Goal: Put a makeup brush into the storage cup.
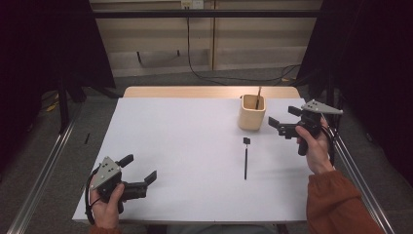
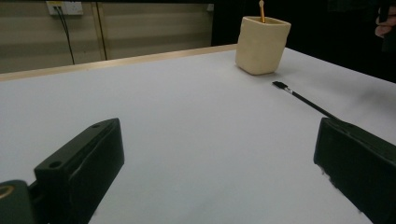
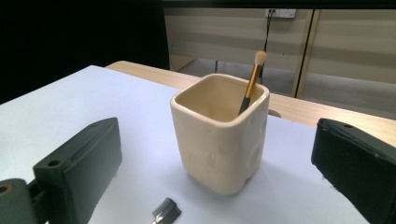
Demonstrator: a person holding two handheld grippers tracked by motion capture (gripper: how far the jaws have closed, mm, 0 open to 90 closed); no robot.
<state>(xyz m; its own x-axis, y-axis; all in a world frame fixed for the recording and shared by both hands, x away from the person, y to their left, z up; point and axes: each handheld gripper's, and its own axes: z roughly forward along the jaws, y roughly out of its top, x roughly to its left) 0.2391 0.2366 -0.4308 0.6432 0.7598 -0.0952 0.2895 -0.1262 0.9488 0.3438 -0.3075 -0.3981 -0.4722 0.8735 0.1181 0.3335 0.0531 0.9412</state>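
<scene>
A cream ceramic cup (image 1: 252, 112) stands upright at the right rear of the white table, with a small makeup brush (image 1: 258, 97) leaning inside it. A thin black brush (image 1: 246, 158) lies flat in front of the cup, its head toward the cup. My right gripper (image 1: 281, 122) hovers open just right of the cup, jaws pointing at it; the cup (image 3: 219, 133) and the brush (image 3: 252, 84) in it show between those jaws. My left gripper (image 1: 141, 173) rests open near the table's front left. Its view reaches across to the cup (image 2: 261, 44) and the black brush (image 2: 303, 99).
The white table top (image 1: 185, 141) has a wooden strip along its far edge. Metal rails run down both sides of the table. Cables trail on the floor beyond it, under a wall socket (image 1: 191, 4).
</scene>
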